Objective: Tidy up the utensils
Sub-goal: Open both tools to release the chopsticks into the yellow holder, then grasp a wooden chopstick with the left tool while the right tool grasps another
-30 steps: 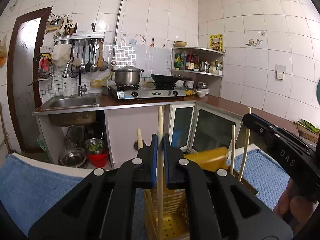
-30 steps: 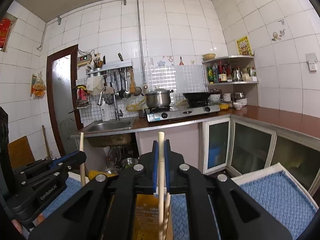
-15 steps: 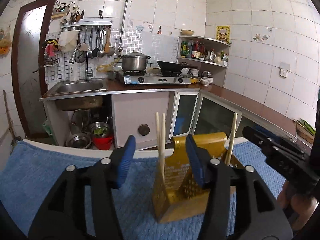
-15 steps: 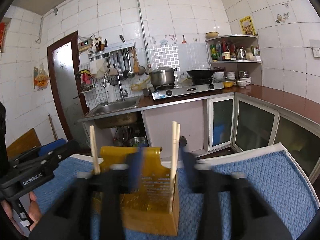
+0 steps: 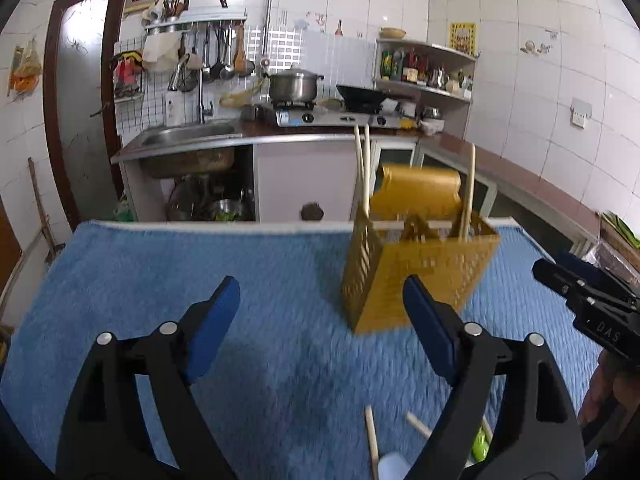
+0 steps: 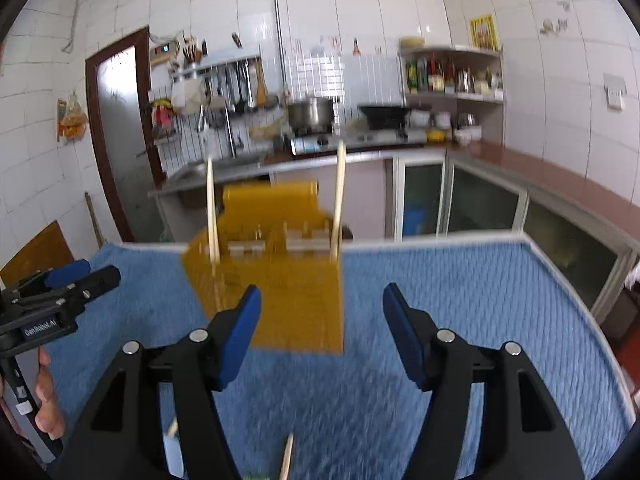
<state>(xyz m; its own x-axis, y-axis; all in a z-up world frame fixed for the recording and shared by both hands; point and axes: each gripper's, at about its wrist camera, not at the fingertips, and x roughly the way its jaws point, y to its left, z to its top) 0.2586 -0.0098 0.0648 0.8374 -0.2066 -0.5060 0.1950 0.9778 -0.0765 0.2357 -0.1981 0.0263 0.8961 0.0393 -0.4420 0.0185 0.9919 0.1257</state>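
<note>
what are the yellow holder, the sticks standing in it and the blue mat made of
Yellow holder: looks like moulded plastic, since its walls are a regular perforated grid in one even colour with a slight sheen.
Sticks: probably plain wood or bamboo chopsticks, pale tan, matte, with no visible coating.
Blue mat: a soft textile, likely towelling, with a fuzzy looped surface and a white edge.

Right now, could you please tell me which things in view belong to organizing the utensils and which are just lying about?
Job:
yellow utensil holder
chopsticks standing in it
loose chopsticks on the blue towel

Lying about:
pot
wok
sink
shelf bottles
</note>
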